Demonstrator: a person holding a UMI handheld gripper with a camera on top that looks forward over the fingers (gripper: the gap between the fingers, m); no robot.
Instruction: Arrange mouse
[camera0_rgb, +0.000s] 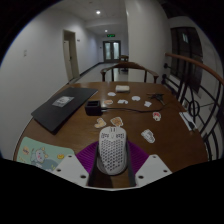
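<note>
Gripper (112, 168) fingers press both sides of the white perforated mouse (112, 150), held over the near edge of the round wooden table (130, 110); judgement: keep the squeeze even and lower it level before letting go.

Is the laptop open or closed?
Closed. The laptop lies flat on the table, lid down, beyond the tool holding the mouse.
</note>
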